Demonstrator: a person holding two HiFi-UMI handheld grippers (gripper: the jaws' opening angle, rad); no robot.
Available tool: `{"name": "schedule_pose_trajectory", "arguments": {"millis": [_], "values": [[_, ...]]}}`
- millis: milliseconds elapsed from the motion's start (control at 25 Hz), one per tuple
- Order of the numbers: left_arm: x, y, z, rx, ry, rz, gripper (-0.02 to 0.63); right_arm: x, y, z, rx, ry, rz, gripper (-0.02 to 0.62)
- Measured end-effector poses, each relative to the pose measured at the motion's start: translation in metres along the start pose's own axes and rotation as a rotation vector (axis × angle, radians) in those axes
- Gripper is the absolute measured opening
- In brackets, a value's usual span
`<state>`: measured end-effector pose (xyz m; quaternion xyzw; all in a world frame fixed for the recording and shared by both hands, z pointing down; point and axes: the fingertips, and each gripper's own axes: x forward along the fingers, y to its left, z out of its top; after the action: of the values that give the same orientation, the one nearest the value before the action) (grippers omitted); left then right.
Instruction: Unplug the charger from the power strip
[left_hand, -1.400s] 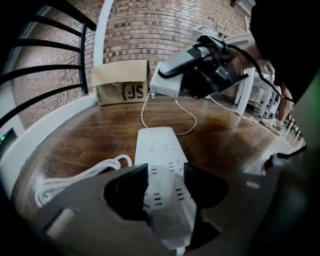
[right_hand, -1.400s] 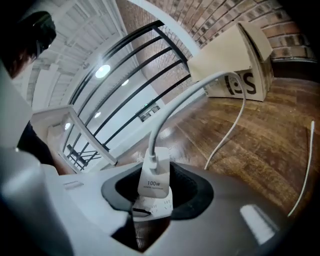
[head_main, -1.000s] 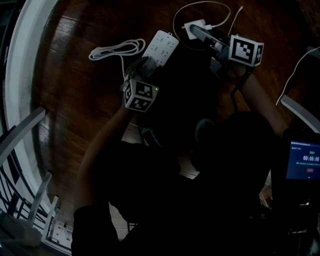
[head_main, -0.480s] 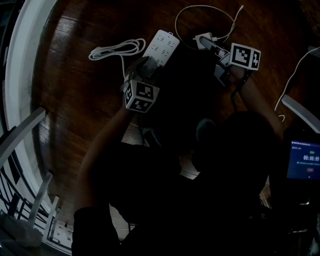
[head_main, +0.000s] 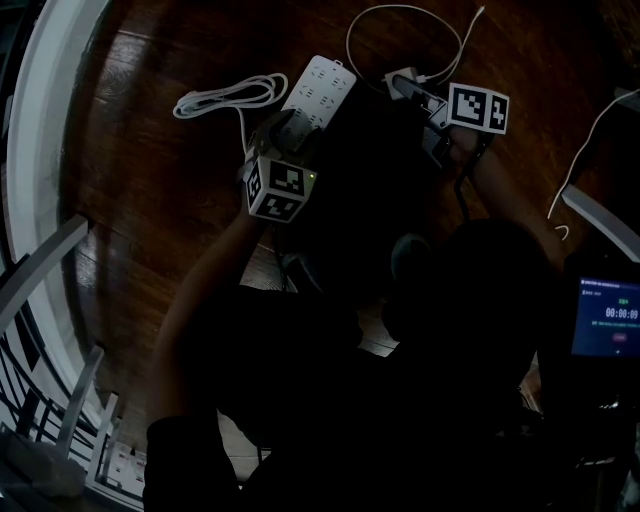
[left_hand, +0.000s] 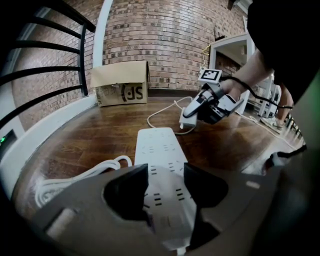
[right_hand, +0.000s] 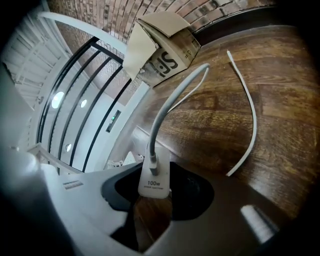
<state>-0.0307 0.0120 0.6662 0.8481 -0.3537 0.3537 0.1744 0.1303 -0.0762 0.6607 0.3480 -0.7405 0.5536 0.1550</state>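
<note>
A white power strip (head_main: 322, 83) lies on the dark wooden floor. My left gripper (head_main: 292, 126) is shut on its near end; in the left gripper view the strip (left_hand: 159, 148) runs away from between the jaws. Off to the strip's right, my right gripper (head_main: 412, 88) is shut on the white charger (head_main: 399, 76), which is out of the strip and low over the floor. In the right gripper view the charger (right_hand: 153, 181), marked 100w, sits between the jaws, with its white cable (right_hand: 167, 107) rising from it and looping over the floor.
The strip's own coiled cord (head_main: 225, 98) lies to its left. A cardboard box (left_hand: 121, 82) stands against the brick wall, with a black railing (left_hand: 45, 60) on the left. A lit screen (head_main: 605, 318) and another white cable (head_main: 590, 140) are at the right.
My right gripper has come down toward the floor with the charger in it. The left gripper has stayed shut on the strip's end.
</note>
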Motion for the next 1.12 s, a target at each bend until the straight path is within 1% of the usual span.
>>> {"name": "schedule_pose_trajectory", "arguments": {"millis": [280,440,520,720,1120], "values": [[0.0,0.002,0.001,-0.003,0.002,-0.001,0.225,-0.003,-0.01,-0.004,0.002,-0.003,-0.009,0.144],[0.0,0.005,-0.002,-0.027,0.012,0.013,0.225,-0.001,-0.013,-0.006,-0.052,0.012,-0.053,0.149],[0.0,0.005,-0.004,-0.04,0.019,0.02,0.224,-0.001,-0.016,-0.006,-0.065,0.013,-0.077,0.166],[0.0,0.006,-0.009,-0.046,0.028,0.019,0.224,-0.003,-0.021,-0.005,-0.065,0.007,-0.118,0.186],[-0.002,0.004,-0.009,-0.042,0.026,0.013,0.224,-0.011,-0.028,-0.007,-0.039,-0.009,-0.153,0.186]]}}
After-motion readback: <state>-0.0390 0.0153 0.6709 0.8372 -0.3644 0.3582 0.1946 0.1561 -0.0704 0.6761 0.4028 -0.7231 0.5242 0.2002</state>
